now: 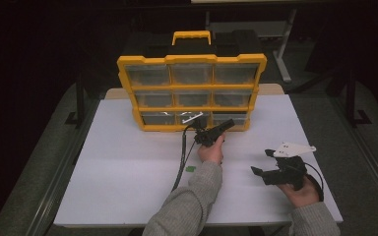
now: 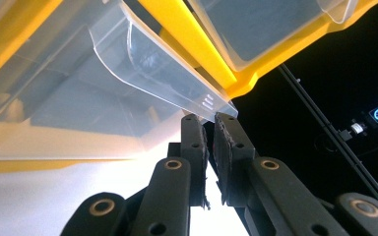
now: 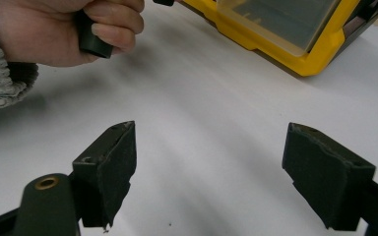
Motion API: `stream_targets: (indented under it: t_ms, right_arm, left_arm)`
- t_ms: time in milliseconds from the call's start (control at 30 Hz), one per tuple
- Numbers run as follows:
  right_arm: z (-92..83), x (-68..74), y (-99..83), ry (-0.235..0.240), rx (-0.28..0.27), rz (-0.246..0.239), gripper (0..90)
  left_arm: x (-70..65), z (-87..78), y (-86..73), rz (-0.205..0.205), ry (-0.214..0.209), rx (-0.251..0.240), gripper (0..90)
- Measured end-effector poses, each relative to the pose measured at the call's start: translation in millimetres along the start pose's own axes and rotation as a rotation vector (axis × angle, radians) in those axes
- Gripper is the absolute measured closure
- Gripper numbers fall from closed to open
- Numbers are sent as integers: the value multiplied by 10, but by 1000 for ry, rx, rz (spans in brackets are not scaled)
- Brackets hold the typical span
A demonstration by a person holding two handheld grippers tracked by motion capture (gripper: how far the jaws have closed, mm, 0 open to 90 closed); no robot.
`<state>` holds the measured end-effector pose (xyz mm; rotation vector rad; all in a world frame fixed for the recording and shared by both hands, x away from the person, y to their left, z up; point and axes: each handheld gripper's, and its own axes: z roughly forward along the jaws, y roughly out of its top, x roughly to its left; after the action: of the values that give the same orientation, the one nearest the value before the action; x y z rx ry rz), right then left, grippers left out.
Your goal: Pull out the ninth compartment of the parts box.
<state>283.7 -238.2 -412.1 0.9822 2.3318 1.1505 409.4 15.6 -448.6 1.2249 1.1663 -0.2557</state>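
**Left tool pinched on drawer lip; right tool wide and idle**

White bench (image 1: 128, 167) carries a yellow drawer cabinet (image 1: 192, 91), standing upright directly ahead of the left tool (image 2: 210, 120). That tool's jaws are nearly together, gripping the lip of a clear bottom-row drawer (image 2: 167, 78) at its tips. The right tool (image 3: 209, 162) is spread wide with nothing between its jaws, well apart from the cabinet. A small green piece (image 1: 190, 169) lies behind the left tool.
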Motion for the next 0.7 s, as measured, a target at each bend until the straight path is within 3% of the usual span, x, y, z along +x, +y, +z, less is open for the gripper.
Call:
stream_targets:
  t_ms: [700]
  right_arm:
    - [2,-8,-5,1,3,0,197]
  left_arm:
    - [-46,-82,-44,33,3,30,835]
